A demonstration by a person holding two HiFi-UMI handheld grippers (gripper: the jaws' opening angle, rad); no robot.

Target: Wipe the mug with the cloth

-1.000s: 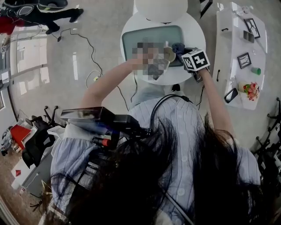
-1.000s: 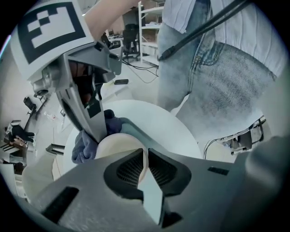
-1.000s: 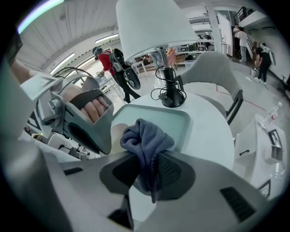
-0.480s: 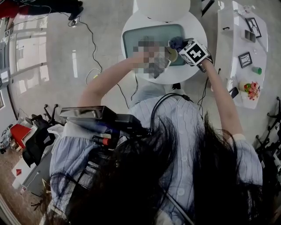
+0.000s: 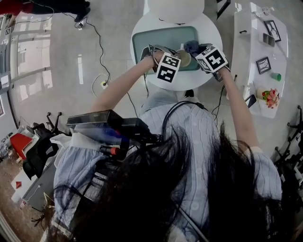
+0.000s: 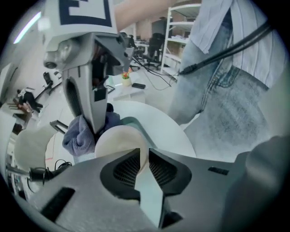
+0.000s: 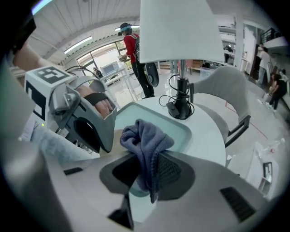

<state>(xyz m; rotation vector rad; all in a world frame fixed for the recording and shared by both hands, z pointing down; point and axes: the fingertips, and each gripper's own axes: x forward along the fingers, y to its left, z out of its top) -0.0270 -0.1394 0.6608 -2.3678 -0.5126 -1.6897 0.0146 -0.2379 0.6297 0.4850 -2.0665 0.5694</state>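
Observation:
A cream mug point(image 5: 183, 57) is held over the teal tray point(image 5: 156, 40) on the round white table point(image 5: 208, 30). My left gripper point(image 5: 174, 60) is shut on it, and in the left gripper view its jaws point(image 6: 144, 156) pinch the wall of the mug point(image 6: 118, 140) at the rim. My right gripper point(image 5: 201, 51) is shut on a blue-grey cloth point(image 5: 191, 47), which bunches above the jaws point(image 7: 145, 168) in the right gripper view. The cloth point(image 7: 146, 138) presses against the mug's side, beside the left gripper point(image 7: 86, 122). Most of the mug is hidden there.
A lamp with a black base point(image 7: 180, 108) and white shade point(image 5: 174, 9) stands at the table's far side, with a white chair point(image 7: 226, 93) behind it. A white cabinet point(image 5: 260, 56) with picture frames stands to the right. Cables point(image 5: 97, 52) lie on the floor to the left.
My right gripper has carried the cloth away from me and up against the mug. The left gripper and the mug have stayed almost in place.

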